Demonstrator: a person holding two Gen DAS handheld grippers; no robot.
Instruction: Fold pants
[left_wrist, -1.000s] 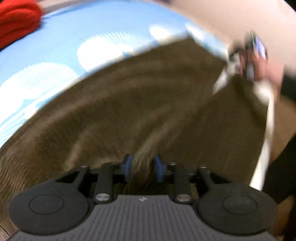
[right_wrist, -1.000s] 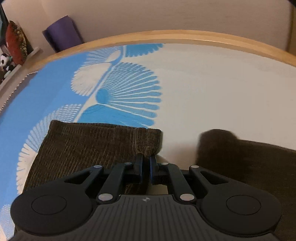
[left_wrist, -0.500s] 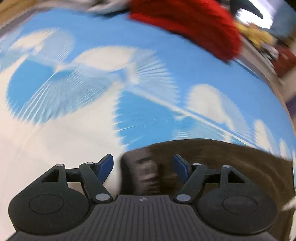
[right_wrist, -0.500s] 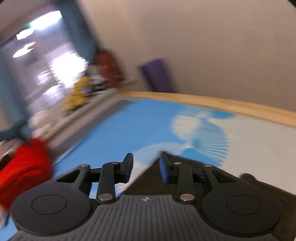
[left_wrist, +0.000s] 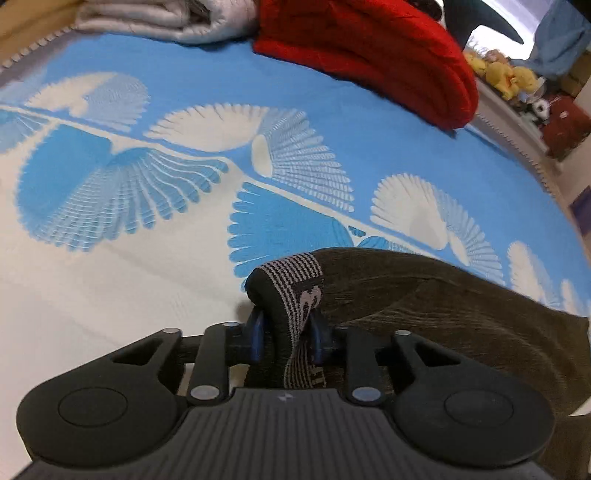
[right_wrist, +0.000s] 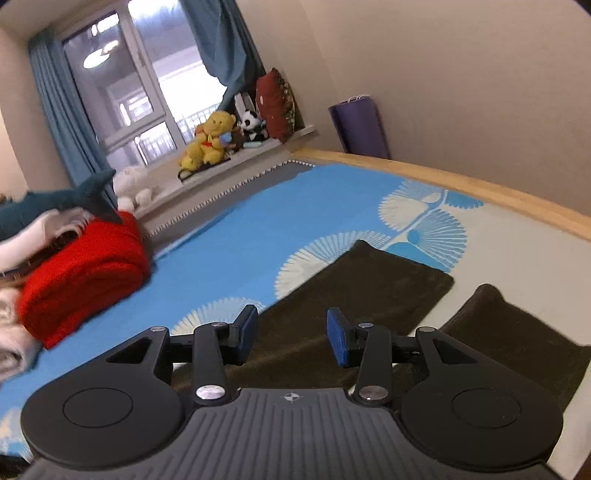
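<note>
Dark brown corduroy pants (left_wrist: 443, 314) lie on the blue and white patterned bedspread (left_wrist: 166, 184). Their striped elastic waistband (left_wrist: 295, 291) bunches up between the blue pads of my left gripper (left_wrist: 286, 334), whose jaws are closing and press on it. In the right wrist view the two pant legs (right_wrist: 354, 291) stretch away toward the wooden bed edge (right_wrist: 480, 188). My right gripper (right_wrist: 291, 338) hovers above the near leg with its jaws opening and nothing between them.
A folded red knit (left_wrist: 369, 48) and grey-white folded laundry (left_wrist: 166, 18) sit at the far side of the bed. The red knit (right_wrist: 85, 273) also shows left of the right gripper. Plush toys (right_wrist: 210, 140) line the windowsill, and a purple bag (right_wrist: 358, 125) stands by the wall.
My left gripper swung over to the waistband, opened wide around it and has closed on it. My right gripper let go of the pant leg hem, rose and opened.
</note>
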